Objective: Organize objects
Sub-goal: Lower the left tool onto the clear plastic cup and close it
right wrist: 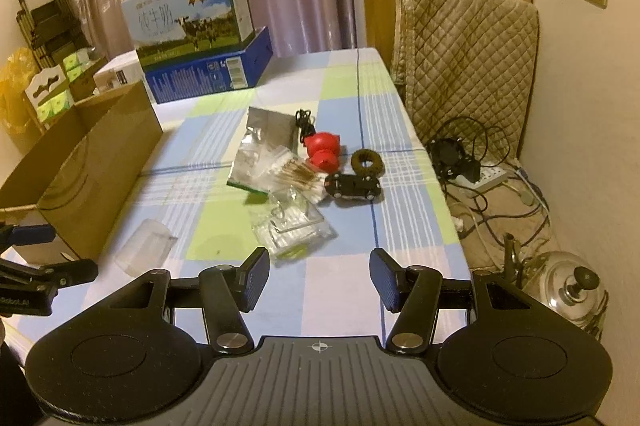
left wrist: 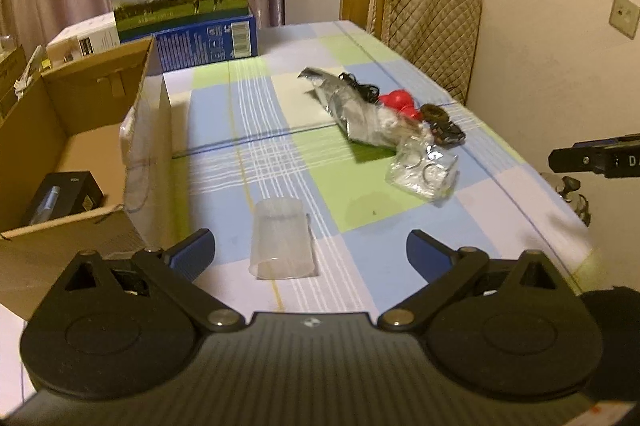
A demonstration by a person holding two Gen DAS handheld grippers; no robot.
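An upturned clear plastic cup (left wrist: 282,240) stands on the checked tablecloth, just ahead of my left gripper (left wrist: 310,252), which is open wide and empty. Further on lies a heap: a silver foil bag (left wrist: 346,108), a red toy (left wrist: 398,104), a black cable (left wrist: 360,88), a dark ring (left wrist: 434,114), a black toy car (left wrist: 450,136) and clear packets (left wrist: 424,170). My right gripper (right wrist: 318,280) is open with nothing in it, hovering short of the clear packets (right wrist: 292,226), cotton swabs (right wrist: 296,176), red toy (right wrist: 322,150) and toy car (right wrist: 352,186). The cup (right wrist: 144,246) sits to its left.
An open cardboard box (left wrist: 80,130) with a black item inside stands at the table's left edge. A milk carton (right wrist: 188,14) on a blue box (right wrist: 212,68) is at the far end. A padded chair (right wrist: 464,66), cables and a glass lid (right wrist: 572,290) lie right of the table.
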